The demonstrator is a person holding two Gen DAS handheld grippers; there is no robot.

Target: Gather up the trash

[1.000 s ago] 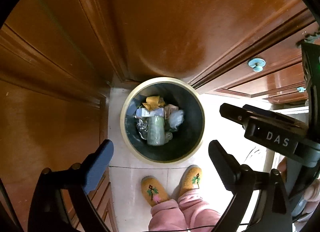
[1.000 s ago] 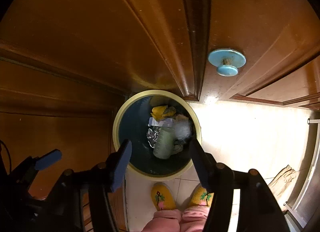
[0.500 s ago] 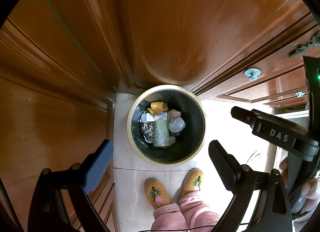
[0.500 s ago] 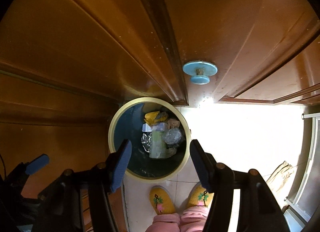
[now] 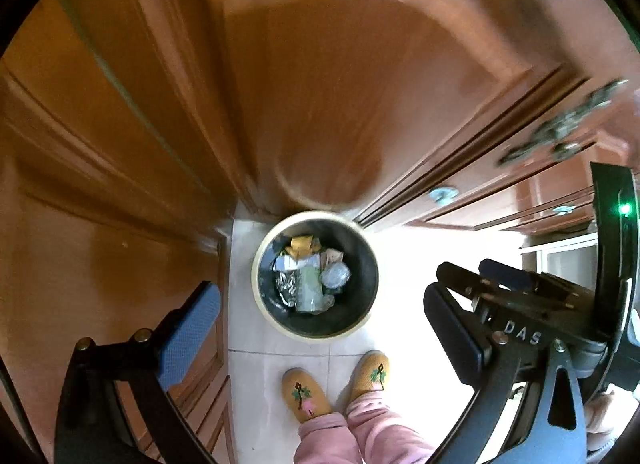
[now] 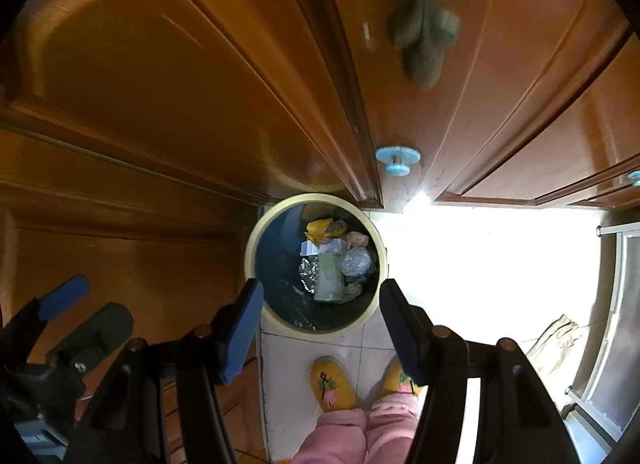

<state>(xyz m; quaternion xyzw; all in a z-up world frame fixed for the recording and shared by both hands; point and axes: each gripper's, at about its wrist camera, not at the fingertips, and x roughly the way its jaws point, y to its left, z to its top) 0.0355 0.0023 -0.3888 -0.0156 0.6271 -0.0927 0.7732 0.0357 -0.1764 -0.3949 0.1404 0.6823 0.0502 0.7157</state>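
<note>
A round bin with a cream rim (image 5: 256, 276) (image 6: 249, 260) stands on the tiled floor far below, against brown wooden cabinets. Inside lies trash (image 5: 308, 280) (image 6: 332, 264): a pale green cup, crumpled foil, a clear plastic ball, yellow and white wrappers. My left gripper (image 5: 320, 336) is open and empty, high above the bin. My right gripper (image 6: 320, 320) is open and empty too, also high above the bin. The right gripper's body shows at the right of the left wrist view (image 5: 520, 328).
Wooden cabinet doors (image 5: 320, 83) (image 6: 160, 83) with blue knobs (image 6: 397, 157) rise behind and left of the bin. The person's yellow slippers (image 5: 340, 380) (image 6: 332, 384) stand just in front of it. A dull green ornate handle (image 6: 424, 31) is on the upper door.
Both grippers have risen away from the bin, which now looks smaller and farther below. Both stay open and empty.
</note>
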